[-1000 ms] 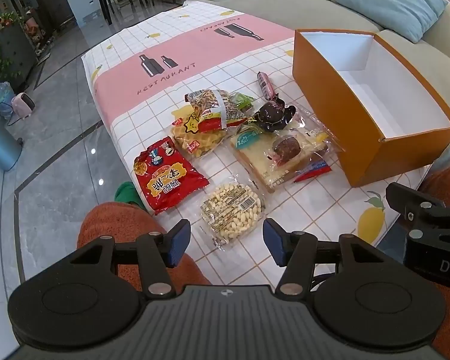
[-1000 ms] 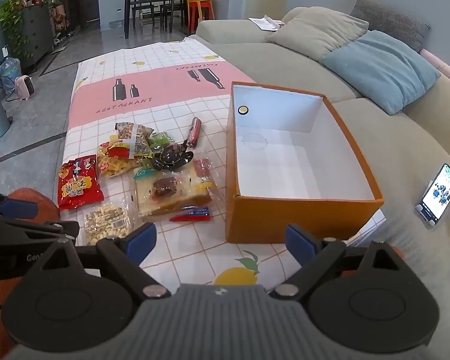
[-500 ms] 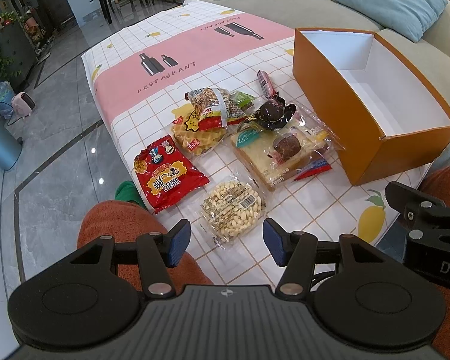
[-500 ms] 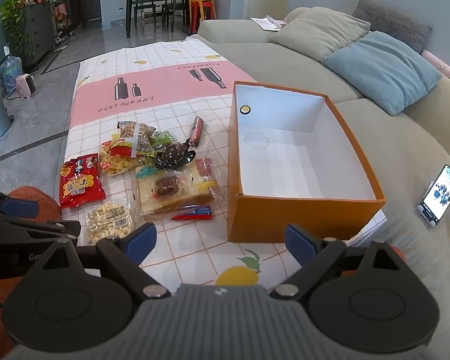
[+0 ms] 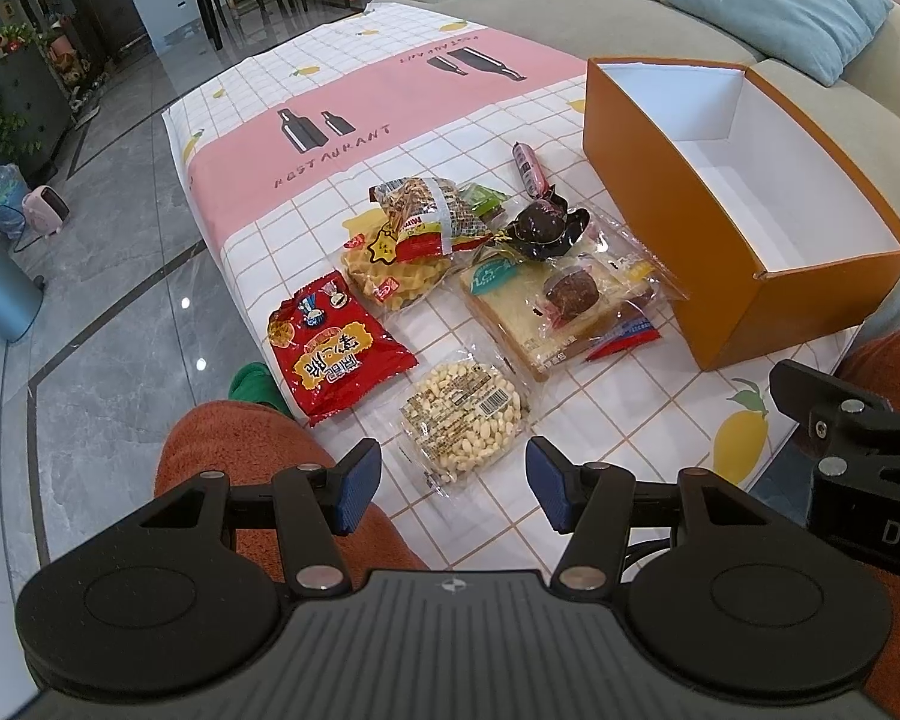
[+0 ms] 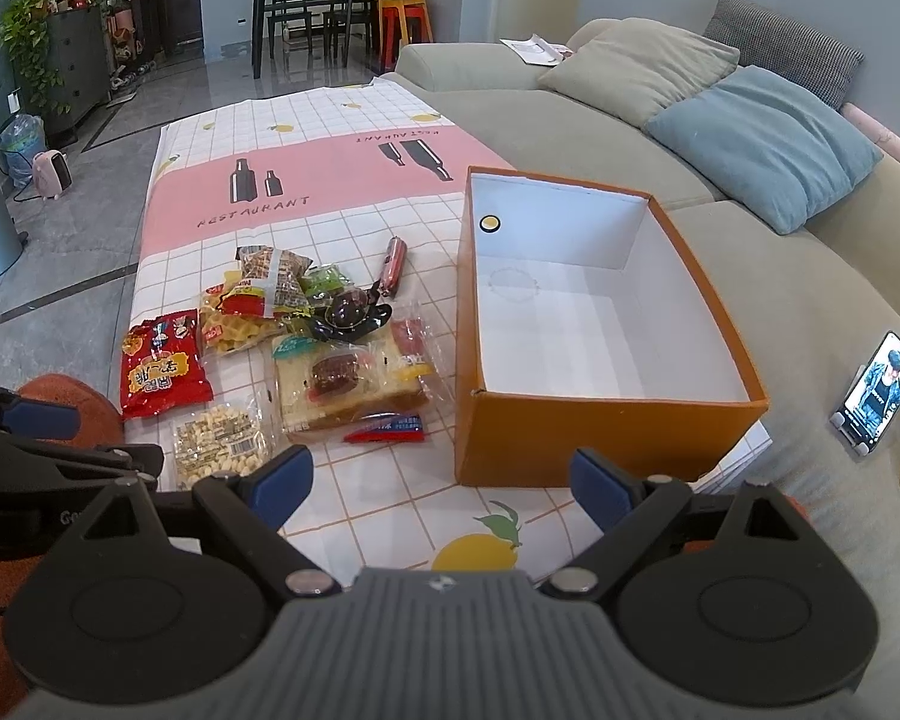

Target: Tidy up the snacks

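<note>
Both grippers hang empty above the near edge of the table, with nothing taken up yet. The left gripper has its jaws parted with only air between them, and the right gripper stands released too, spread wider.

Taking the orange box as the landmark, every snack lies to its left on the checked tablecloth. Nearest the grippers is the clear peanut packet, well left of the box's near corner. It looks light and crinkly, with loose contents that will shift, so I judge a pinch on its sealed end safer than a squeeze across the belly. Just behind it lies the red crisp bag, the snack furthest left of the box: puffy, slippery film, fragile inside, best taken by a crimped edge. Closer to the box sits the wrapped bread slice, soft and easily crushed, with a small red sachet touching its near side, almost against the box wall. Beyond these are the waffle pack and a mixed-snack bag overlapping it, then a dark wrapped sweet, possibly chocolate, though the wrapper hides it. Furthest back lies a thin sausage stick, stiff and easy to clamp mid-length. The box is open and empty.
</note>
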`<state>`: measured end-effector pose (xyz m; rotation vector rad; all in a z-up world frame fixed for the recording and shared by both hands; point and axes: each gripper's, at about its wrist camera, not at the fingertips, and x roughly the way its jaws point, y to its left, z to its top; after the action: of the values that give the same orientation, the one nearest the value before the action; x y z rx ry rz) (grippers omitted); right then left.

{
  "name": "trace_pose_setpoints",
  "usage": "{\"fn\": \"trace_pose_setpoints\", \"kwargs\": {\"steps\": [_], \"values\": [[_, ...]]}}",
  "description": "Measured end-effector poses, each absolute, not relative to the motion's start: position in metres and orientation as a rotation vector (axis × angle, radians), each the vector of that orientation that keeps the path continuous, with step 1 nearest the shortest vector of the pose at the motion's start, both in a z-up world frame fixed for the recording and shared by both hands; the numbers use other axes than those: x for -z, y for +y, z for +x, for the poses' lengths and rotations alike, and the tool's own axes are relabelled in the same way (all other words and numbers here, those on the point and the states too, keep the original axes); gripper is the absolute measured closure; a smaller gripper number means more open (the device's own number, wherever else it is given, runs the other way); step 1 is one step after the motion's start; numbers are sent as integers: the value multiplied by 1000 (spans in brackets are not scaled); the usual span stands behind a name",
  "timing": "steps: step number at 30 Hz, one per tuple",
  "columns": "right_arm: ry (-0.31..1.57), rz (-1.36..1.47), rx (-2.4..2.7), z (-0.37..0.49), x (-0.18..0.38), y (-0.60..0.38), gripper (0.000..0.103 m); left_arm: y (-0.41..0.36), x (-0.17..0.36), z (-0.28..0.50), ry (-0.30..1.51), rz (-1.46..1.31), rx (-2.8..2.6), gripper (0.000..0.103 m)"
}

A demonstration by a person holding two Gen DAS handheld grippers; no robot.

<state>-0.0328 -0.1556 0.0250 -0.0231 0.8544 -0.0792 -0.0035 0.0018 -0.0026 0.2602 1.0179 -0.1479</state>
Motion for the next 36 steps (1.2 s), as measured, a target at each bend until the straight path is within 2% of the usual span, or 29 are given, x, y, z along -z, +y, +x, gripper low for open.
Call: {"fn": "trace_pose_setpoints", "kwargs": {"steps": [36], "values": [[863, -33, 68, -35, -26, -154, 13, 8, -2, -7, 1021, 241, 154, 37]]}}
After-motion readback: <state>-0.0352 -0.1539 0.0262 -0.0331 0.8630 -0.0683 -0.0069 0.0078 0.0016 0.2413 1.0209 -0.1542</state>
